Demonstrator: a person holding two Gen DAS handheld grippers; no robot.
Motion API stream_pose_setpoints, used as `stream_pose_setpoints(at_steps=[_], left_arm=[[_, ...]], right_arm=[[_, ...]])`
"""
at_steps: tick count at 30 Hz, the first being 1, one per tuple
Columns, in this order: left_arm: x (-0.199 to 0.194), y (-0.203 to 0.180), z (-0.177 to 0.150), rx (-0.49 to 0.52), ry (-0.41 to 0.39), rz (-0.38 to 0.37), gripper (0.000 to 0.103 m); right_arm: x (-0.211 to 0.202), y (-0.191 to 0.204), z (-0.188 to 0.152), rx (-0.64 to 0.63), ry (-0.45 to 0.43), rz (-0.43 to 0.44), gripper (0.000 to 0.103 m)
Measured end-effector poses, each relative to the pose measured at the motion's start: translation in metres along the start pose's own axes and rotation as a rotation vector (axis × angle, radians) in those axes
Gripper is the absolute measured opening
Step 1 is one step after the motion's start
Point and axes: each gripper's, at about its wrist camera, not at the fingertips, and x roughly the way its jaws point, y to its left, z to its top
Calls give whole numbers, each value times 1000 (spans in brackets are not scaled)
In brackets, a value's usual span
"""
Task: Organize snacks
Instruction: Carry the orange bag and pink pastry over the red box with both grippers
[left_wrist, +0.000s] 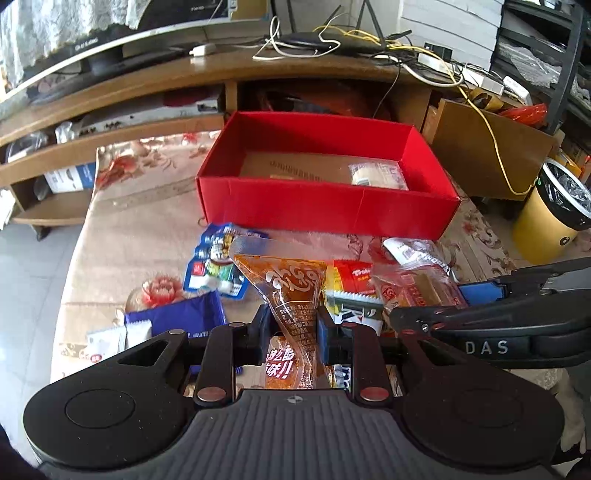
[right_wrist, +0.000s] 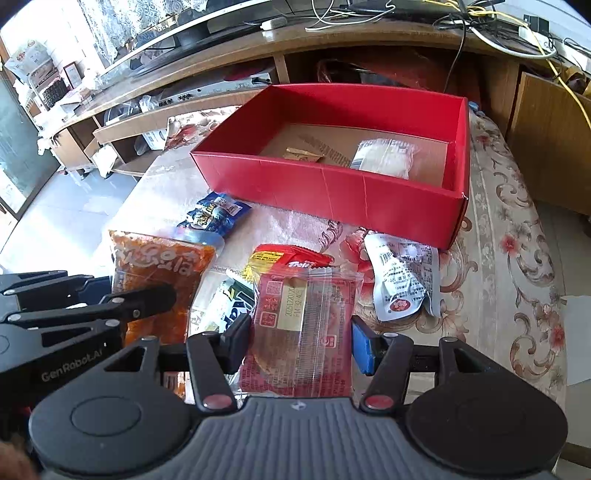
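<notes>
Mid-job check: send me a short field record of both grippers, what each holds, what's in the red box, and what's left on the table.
left gripper: jaws shut on orange sauce packet
right gripper: jaws shut on clear-wrapped cake packet
red box: open, on the floral tablecloth
in box: clear-wrapped bun at right, small tan sachet at left
left on table: blue snack bag, red and yellow packet, white packet, green and white packet, dark blue wrapper
</notes>
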Motion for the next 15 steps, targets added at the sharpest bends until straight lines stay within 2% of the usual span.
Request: stream_pose_setpoints(at_steps=[15], left_arm=[[-6, -11, 17, 61, -60, -5, 31]], right_arm=[[-8, 0, 10, 8, -42, 14, 54]])
